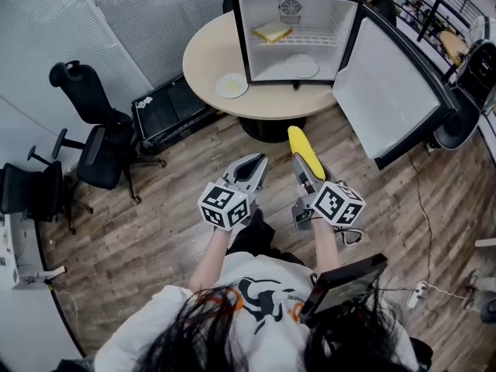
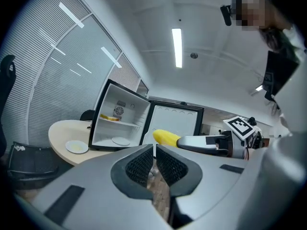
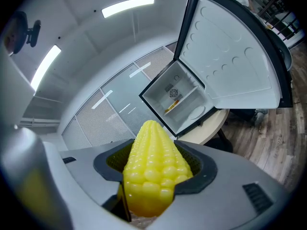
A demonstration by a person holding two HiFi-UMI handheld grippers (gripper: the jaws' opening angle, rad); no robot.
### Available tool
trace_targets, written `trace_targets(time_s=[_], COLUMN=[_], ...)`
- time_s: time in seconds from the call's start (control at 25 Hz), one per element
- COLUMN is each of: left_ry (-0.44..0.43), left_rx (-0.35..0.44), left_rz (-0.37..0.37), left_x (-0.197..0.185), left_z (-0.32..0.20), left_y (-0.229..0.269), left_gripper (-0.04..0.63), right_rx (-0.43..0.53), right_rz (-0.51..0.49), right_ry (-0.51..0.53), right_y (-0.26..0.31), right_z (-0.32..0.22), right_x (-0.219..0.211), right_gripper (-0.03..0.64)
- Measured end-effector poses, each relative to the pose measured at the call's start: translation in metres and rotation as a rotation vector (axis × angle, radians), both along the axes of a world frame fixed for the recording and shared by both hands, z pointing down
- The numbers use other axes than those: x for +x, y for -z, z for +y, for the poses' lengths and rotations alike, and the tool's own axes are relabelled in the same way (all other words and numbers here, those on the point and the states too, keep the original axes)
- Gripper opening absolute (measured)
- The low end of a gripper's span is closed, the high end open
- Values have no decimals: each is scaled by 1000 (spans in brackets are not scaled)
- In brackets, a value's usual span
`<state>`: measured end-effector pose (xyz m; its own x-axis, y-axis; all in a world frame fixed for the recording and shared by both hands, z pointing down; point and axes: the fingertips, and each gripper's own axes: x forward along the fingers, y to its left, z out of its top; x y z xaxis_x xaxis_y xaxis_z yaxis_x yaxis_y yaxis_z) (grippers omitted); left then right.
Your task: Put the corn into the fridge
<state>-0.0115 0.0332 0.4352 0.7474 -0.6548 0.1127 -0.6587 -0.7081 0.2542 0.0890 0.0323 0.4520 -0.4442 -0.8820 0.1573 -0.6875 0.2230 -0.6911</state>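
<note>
Corn (image 1: 305,150): you are holding it up over the wooden floor, tip aimed at the open fridge (image 1: 318,18) and well short of it.
Right gripper (image 1: 308,175): the jaws are clamped on the corn's thick end, and most of the cob sticks out ahead.
Left gripper (image 1: 254,163): the jaws are almost together with only a thin slit between them, and nothing is in it.
Handling: the cob looks glossy and moulded, so it is probably light and stiff. The kernel ridges give the pads some bite. The taper could let it slide forward, so stay on the thick end.
Fridge: it stands on the round desk (image 1: 213,53) with its door (image 1: 387,91) swung wide to the right.
Upper shelf: it holds one yellowish slice (image 1: 272,31), possibly toast.
Fridge floor: a white plate (image 1: 301,66) sits right of centre, with bare space to its left that should take the cob.
Desk: a second small plate (image 1: 231,86) lies just beside the fridge's left front corner.
</note>
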Motion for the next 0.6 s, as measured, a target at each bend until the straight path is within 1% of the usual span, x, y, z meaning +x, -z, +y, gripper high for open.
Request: trace_targets(time_s=[0.16,0.32,0.6], left_ry=[-5,-30,-58], left_rx=[-2,-3,-8], left_rz=[5,2,-17], left_x=[4,12,14], left_z=[-21,-44,-106], left_y=[-2,-7,-11], left_gripper=[12,12,12], right_rx=[-3,-9,-34], right_rz=[5,10,11], right_ry=[-3,-19,-48], right_y=[-2,-6,-12], right_z=[-19,-44,-103], right_x=[4,12,15], right_gripper=[262,262,262])
